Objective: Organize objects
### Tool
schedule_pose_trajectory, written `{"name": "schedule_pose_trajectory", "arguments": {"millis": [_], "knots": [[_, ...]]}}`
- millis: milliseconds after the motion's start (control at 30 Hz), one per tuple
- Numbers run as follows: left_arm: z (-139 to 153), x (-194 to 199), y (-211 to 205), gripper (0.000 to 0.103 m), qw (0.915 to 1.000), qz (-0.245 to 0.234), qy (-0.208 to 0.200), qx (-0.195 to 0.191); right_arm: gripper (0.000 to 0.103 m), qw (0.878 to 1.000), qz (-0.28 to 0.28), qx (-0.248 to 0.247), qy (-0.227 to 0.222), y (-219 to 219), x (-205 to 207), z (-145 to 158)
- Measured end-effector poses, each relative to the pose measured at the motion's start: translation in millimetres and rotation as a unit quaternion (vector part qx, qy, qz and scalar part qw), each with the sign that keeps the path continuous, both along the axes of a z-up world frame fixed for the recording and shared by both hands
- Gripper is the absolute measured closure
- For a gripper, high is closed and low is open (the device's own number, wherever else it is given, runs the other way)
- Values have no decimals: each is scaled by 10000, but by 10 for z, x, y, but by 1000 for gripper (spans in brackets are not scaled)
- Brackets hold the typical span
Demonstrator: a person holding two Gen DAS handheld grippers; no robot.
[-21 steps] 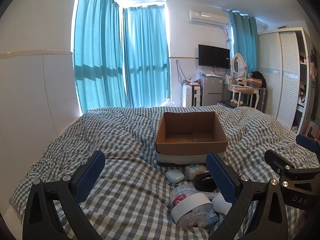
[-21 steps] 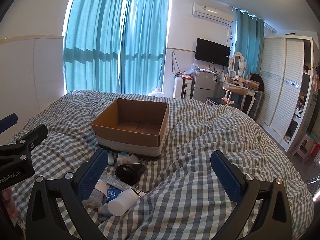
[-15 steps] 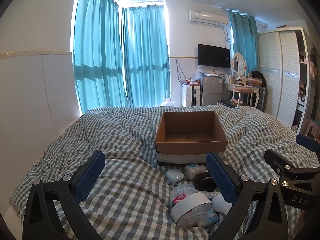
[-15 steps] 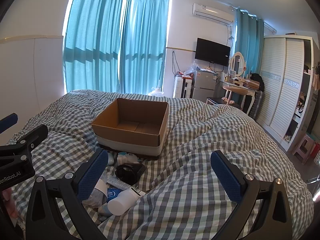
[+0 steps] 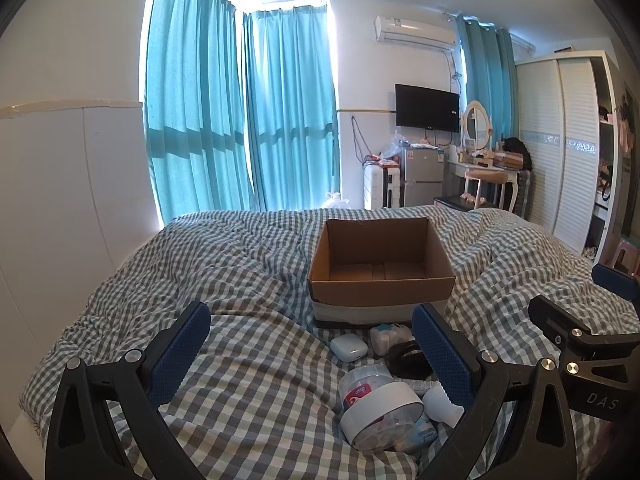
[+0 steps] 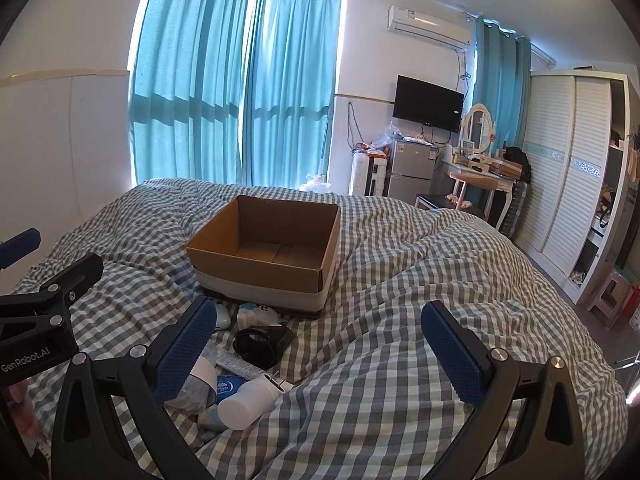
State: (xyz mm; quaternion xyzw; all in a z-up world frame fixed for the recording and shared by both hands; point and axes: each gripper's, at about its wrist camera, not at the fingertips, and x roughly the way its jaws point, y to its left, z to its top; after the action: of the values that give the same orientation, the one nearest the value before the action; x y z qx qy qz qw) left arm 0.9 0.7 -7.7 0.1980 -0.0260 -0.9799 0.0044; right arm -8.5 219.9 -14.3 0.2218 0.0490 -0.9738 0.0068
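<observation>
Both grippers, left (image 5: 310, 350) and right (image 6: 320, 348), hover low over the checkered bed (image 6: 400, 320), jaws spread wide, holding nothing. The cardboard box (image 5: 380, 268) sits ahead; the left gripper's pad half-hides the small clutter (image 5: 384, 392).

left claw (image 5: 310, 350): black frame, blue pads | right claw (image 6: 320, 346): same, silver screws

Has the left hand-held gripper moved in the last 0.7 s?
No. In the left wrist view the cardboard box sits in the same place between the fingers of the left hand-held gripper as before, and the jaws stand equally wide open.
</observation>
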Motion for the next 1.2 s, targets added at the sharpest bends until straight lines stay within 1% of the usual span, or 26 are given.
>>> {"name": "schedule_pose_trajectory", "arguments": {"millis": [1200], "knots": [[-37, -13, 7, 0, 9999, 40, -96, -43, 0, 10000, -5, 31, 10, 1, 8, -12]]}}
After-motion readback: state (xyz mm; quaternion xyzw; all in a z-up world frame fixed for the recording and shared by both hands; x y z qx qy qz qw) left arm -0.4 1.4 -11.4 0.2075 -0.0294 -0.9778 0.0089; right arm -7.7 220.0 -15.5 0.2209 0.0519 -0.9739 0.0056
